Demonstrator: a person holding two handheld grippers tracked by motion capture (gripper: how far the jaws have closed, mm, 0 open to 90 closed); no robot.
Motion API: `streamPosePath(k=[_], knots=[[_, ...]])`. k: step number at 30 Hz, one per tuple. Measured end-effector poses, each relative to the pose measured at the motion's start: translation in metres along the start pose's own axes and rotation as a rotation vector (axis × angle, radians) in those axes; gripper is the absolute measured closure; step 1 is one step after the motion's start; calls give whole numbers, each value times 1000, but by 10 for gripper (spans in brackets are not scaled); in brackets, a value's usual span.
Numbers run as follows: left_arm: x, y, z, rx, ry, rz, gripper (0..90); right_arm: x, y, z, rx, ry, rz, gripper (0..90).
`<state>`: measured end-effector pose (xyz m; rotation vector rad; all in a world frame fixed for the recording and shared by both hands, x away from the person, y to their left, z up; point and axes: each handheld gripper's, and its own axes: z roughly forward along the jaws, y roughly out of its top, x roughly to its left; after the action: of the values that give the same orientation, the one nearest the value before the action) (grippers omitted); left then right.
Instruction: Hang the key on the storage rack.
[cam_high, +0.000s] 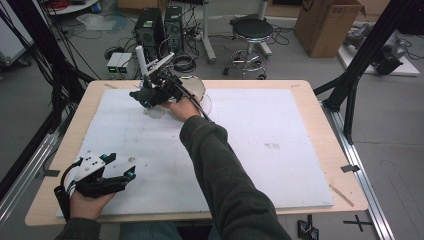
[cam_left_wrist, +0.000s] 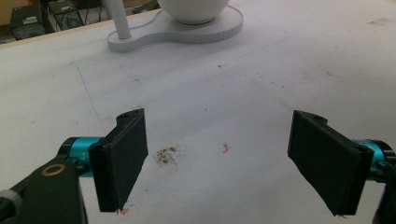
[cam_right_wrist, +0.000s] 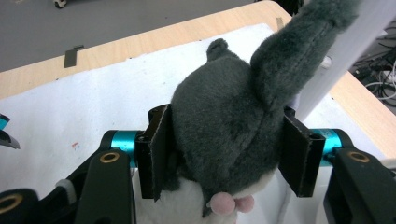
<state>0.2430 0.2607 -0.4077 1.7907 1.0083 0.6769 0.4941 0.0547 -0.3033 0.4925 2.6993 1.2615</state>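
Right tool (cam_right_wrist: 224, 154) clamps plush toy (cam_right_wrist: 224, 121), arm outstretched

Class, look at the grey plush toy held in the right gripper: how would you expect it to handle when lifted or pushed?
The plush toy is probably soft: the right gripper has its jaws pressed into the fur. Likely light for its size and unlikely to break. Its long grey limb may flop when moved.

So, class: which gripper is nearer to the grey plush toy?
Right. The right gripper is clamped on the grey plush toy at the table's far side; the left gripper rests open near the front edge.
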Motion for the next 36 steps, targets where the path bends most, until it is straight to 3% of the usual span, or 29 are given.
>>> streamPosePath(k=[11,26,36], knots=[[-1,0,0,-5,1,-2,203,-7,-6,-5,11,-9,59,424],[0,0,-1,-4,2,5,203,-8,-14,9,62,-4,113,407],[-1,0,0,-6,2,0,203,-9,-24,15,40,-23,152,404]])
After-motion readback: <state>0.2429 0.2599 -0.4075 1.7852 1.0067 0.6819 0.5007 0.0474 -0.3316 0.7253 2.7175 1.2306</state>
